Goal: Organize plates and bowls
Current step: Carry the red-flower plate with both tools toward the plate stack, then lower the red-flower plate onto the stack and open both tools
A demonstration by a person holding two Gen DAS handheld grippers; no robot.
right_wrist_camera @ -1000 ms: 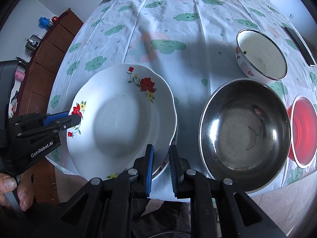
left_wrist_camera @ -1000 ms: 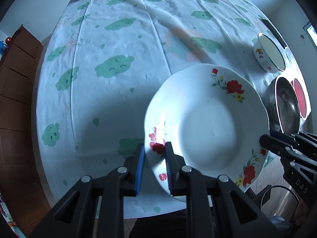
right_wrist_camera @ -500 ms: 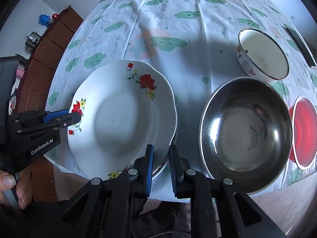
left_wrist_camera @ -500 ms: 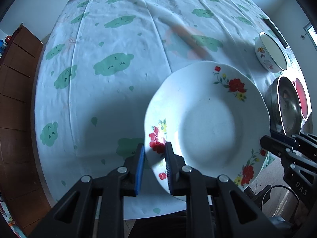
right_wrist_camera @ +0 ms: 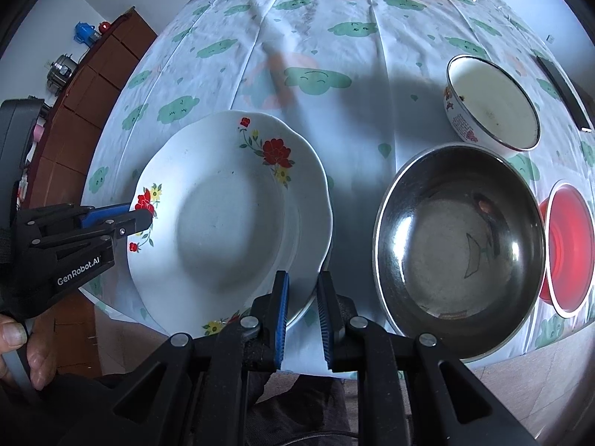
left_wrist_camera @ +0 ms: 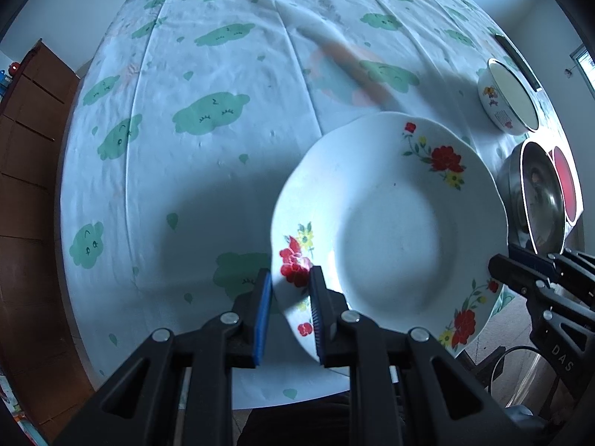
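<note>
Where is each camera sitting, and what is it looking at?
Left wrist: on the left claw, facing across the table; its fingers pinch the plate rim; right claw shows.
Right wrist: on the right claw, above plate and steel bowl; left claw shows.
Both show the plate.
</note>
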